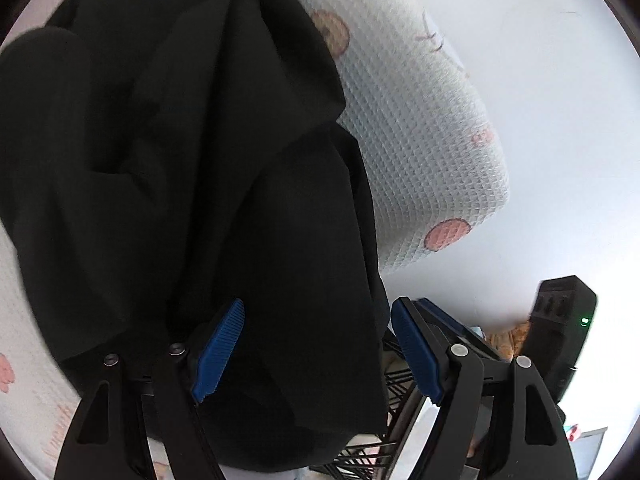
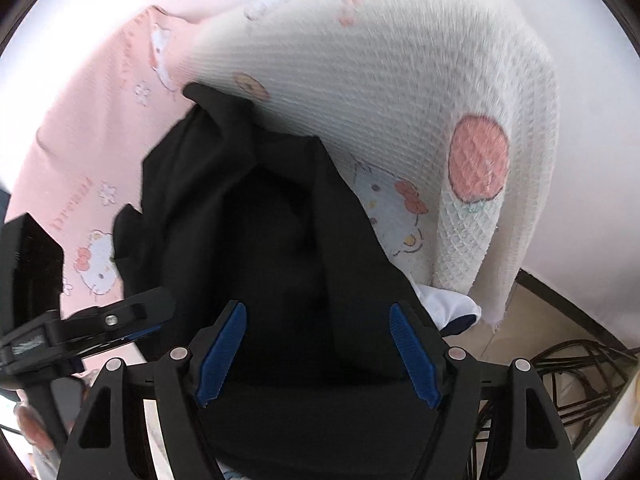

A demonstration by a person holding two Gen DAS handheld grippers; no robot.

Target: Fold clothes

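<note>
While both my grippers, L gripper (image 1: 318,350) & R gripper (image 2: 318,350), stand spread w/ nothing pinched, black garment (image 2: 256,216) lies rumpled on bed (image 2: 80,152) beside waffle blanket (image 2: 380,92); risk: bunched layers mean I pinch blanket too

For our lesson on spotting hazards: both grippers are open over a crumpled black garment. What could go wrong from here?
1. The black garment is bunched in thick folds, so the right gripper may pinch several layers and fold it crooked.
2. The white blanket lies against the garment; a grab near the edge could catch it too.
3. The left gripper straddles the garment's edge above a wire basket; cloth might slip into it.
</note>
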